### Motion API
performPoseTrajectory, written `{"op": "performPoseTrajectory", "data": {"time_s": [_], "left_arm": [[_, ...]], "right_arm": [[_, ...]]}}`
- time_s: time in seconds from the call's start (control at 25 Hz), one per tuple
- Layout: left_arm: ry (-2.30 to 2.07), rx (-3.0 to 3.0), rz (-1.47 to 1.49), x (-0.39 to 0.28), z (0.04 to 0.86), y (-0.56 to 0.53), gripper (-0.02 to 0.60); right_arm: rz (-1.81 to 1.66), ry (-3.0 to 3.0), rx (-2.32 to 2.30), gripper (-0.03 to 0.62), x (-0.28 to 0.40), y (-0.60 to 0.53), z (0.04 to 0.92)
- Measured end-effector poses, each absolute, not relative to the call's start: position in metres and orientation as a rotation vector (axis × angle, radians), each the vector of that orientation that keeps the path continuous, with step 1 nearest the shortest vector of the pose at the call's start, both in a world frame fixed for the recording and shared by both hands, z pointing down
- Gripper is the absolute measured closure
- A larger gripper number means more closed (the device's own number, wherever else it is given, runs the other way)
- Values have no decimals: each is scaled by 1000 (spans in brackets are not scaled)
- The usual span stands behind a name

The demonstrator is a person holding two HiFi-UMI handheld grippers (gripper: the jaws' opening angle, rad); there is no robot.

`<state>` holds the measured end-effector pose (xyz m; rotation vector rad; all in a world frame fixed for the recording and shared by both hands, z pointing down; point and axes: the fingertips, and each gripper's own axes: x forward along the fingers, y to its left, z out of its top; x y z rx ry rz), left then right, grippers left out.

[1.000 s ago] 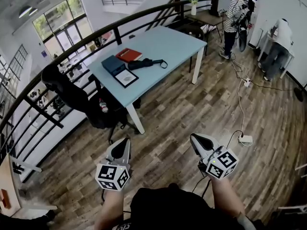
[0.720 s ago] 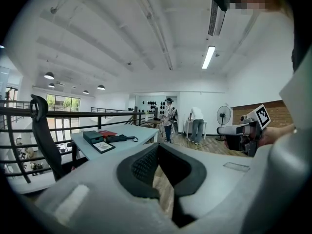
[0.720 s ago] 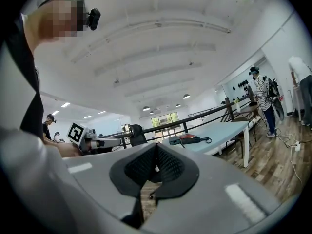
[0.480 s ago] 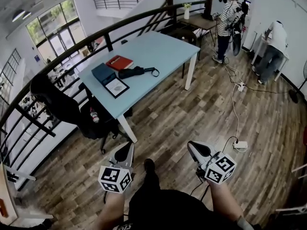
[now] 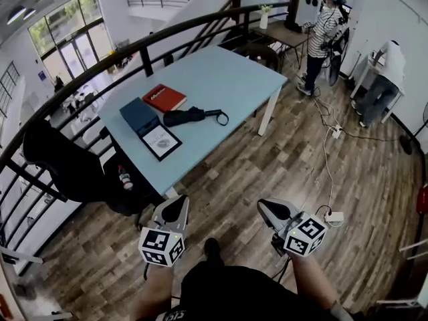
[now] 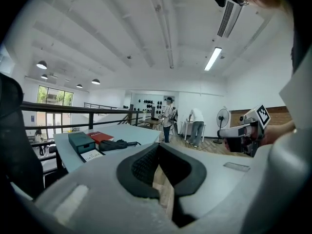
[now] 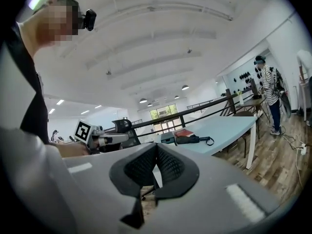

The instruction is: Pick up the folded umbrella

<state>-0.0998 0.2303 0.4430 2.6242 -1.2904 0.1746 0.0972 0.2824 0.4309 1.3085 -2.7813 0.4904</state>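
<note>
Folded black umbrella (image 5: 190, 116) is lying on the light-blue desk (image 5: 231, 69), near the desk's middle, with its wrist loop trailing toward the desk's near edge. A red book (image 5: 164, 98), a dark blue box (image 5: 139, 114) and a black-framed white card (image 5: 161, 141) are sitting on the desk's left part. I am holding my left tool (image 5: 175, 206) and my right tool (image 5: 271, 207) over the wooden floor (image 5: 267, 159), well apart from the desk, both with jaws pressed together and gripping nothing.

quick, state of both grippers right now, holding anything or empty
left gripper: closed, jaws together, holding nothing.
right gripper: closed, jaws together, holding nothing.
</note>
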Motion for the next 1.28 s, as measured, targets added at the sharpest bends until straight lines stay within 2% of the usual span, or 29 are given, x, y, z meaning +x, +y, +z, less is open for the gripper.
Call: {"op": "performPoseTrajectory", "data": {"time_s": [0.24,0.52,0.96,1.28], "left_arm": [[-1265,2624,189,-125,446,143,577],[-1250,2634,183,-139,446,87,577],[-1233,2642,291,-118,458,10,577],[-1245,2618,364,-69,459,-90,577]], "right_arm": [[501,-2789,1275,592,60,190,424],[508,-2799,1232,592,34,141,424],[608,-2869,1178,592,38,50,443],[644,-2936,1129,592,82,-70,448]]}}
